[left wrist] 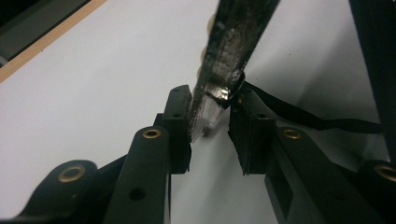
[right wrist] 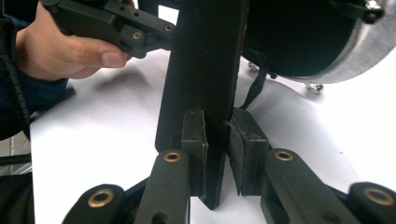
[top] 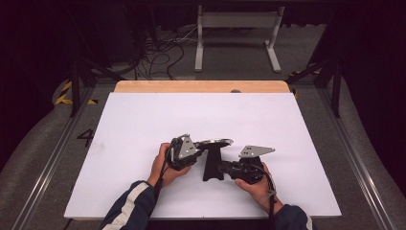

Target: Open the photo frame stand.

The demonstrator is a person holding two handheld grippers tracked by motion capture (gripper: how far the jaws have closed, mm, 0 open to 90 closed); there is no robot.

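Jaws both clenched: L gripper (top: 198, 152) on pan rim (left wrist: 219, 88), R gripper (top: 221, 168) on pan handle (right wrist: 205, 74).

The right gripper (right wrist: 215, 140) has its jaws closed on the flat black handle (right wrist: 205, 70) of a pan (right wrist: 299, 37), which stands upright over the white table (right wrist: 93, 140). Upper left, a hand (right wrist: 60, 46) holds the other gripper (right wrist: 112, 23) against the handle.

A white table (top: 143, 120) with a wooden far edge (top: 201, 86) stands on grey floor (top: 38, 139) in a dark room.
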